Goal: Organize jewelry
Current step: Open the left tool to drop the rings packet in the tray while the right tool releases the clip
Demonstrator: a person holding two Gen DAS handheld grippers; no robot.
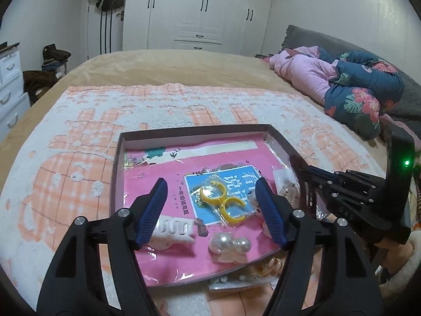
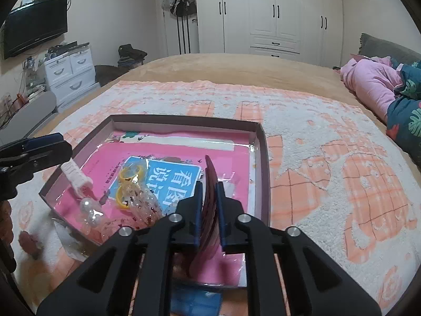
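Bed [image 2: 223, 68]: towel [image 2: 315, 137], perhaps blanket; tray [image 2: 263, 163] atop.

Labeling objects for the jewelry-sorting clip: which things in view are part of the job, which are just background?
Job:
- shallow box
- bagged yellow hoop earrings
- pearl piece
- white hair clip
- left gripper, open above the box
- right gripper, shut on a thin reddish item

Background:
- wardrobe
- TV
- drawer unit
- hanging bags
- pink clothing
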